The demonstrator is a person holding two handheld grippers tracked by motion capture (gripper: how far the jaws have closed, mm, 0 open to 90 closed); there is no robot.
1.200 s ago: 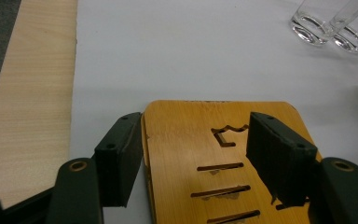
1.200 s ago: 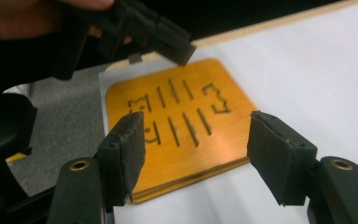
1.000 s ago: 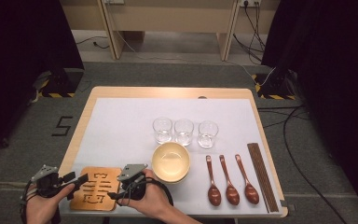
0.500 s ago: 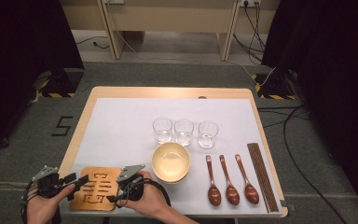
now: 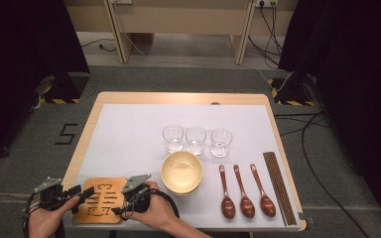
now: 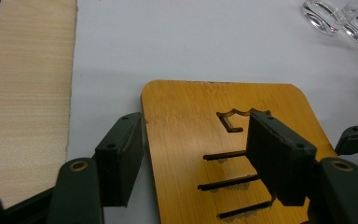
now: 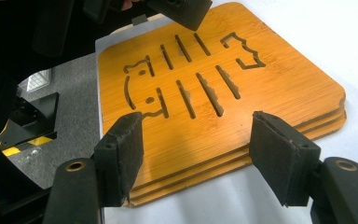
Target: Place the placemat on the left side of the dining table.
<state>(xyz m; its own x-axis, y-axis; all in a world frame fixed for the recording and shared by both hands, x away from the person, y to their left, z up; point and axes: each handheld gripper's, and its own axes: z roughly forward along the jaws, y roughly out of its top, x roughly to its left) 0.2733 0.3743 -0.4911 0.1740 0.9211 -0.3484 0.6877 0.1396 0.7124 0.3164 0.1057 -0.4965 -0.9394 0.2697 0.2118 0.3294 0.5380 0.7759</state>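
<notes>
A stack of orange wooden trivets (image 5: 100,206) with cut-out slots lies at the table's front left corner. My left gripper (image 5: 83,195) is at the stack's left edge, open. Its jaws straddle that edge of the top trivet (image 6: 186,116), one jaw off the wood and one above it, with my left gripper (image 6: 198,158) closed on nothing. My right gripper (image 5: 123,204) is at the stack's right edge and is open too. In the right gripper view my gripper (image 7: 200,156) spans the near edge of the layered stack (image 7: 279,84), jaws apart.
A cream bowl (image 5: 181,171) stands just right of the right hand. Behind it are three clear glasses (image 5: 195,140) in a row. Three brown spoons (image 5: 243,193) and dark chopsticks (image 5: 278,186) lie at the front right. White paper (image 5: 129,134) covers the table.
</notes>
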